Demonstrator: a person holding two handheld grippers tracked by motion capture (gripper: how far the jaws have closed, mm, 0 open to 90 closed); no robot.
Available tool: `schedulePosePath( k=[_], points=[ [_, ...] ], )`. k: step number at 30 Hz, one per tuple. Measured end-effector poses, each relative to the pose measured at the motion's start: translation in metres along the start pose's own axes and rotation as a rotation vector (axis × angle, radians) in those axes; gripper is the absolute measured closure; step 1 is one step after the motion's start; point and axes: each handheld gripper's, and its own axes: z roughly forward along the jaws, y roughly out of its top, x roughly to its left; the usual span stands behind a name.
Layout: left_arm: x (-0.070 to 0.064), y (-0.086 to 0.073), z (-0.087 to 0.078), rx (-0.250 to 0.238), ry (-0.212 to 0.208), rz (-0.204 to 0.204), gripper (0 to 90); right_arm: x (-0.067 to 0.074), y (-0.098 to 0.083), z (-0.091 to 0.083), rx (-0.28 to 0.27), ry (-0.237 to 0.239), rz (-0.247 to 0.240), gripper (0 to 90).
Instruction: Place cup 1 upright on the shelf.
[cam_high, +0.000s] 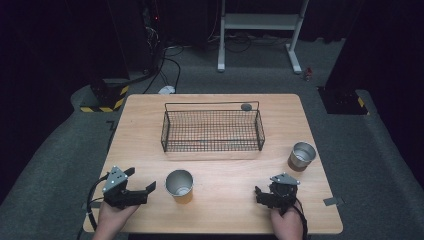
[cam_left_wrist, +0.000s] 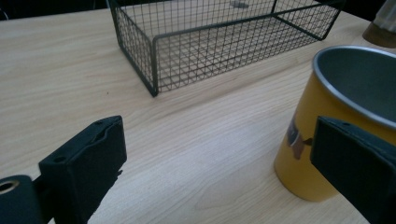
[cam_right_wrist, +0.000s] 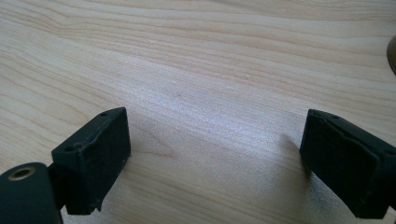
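Observation:
A yellow metal cup (cam_high: 179, 185) stands upright near the table's front middle. My left gripper (cam_high: 141, 180) rests just left of it, open. In the left gripper view the cup (cam_left_wrist: 308, 126) stands close at the right, partly behind my right-hand jaw, and nothing lies between the fingers of the left gripper (cam_left_wrist: 219, 154). A second metal cup (cam_high: 302, 156) with a brownish wall stands at the right. My right gripper (cam_high: 260, 195) sits in front of and left of that cup, open, and the right gripper (cam_right_wrist: 215, 149) has only bare wood between its jaws.
A black wire basket (cam_high: 212, 131) sits in the middle of the wooden table (cam_high: 225, 215), with a small grey disc (cam_high: 246, 106) at its back right corner. The basket's near corner (cam_left_wrist: 154, 65) lies ahead of my left gripper. Dark floor and a white stand lie beyond the table.

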Motion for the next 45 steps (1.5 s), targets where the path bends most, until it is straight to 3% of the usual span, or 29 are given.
schedulePosePath(
  k=[1, 6, 11, 19, 33, 42, 45],
  points=[
    [-0.003, 0.004, -0.002, -0.009, -0.003, 0.017, 3.7, 0.0, 0.0, 0.0, 0.0, 0.0, 0.0, 8.5],
    [-0.01, 0.009, -0.006, -0.028, -0.018, 0.011, 2.2, 0.0, 0.0, 0.0, 0.0, 0.0, 0.0, 8.5],
    [-0.018, 0.016, -0.008, -0.038, -0.025, 0.037, 0.5, 0.0, 0.0, 0.0, 0.0, 0.0, 0.0, 8.5],
    [-0.031, 0.021, -0.006, -0.041, -0.073, 0.045, 0.1, 0.0, 0.0, 0.0, 0.0, 0.0, 0.0, 8.5],
    [-0.057, 0.028, 0.008, -0.052, -0.164, 0.07, 0.0, 0.0, 0.0, 0.0, 0.0, 0.0, 0.0, 8.5],
    [-0.068, 0.027, 0.02, -0.044, -0.192, 0.086, 0.0, 0.0, 0.001, 0.001, 0.002, 0.004, -0.007, 8.4],
    [-0.069, 0.027, 0.024, -0.035, -0.18, 0.101, 0.0, 0.0, 0.001, 0.001, 0.002, 0.005, -0.007, 8.4]
  ],
)
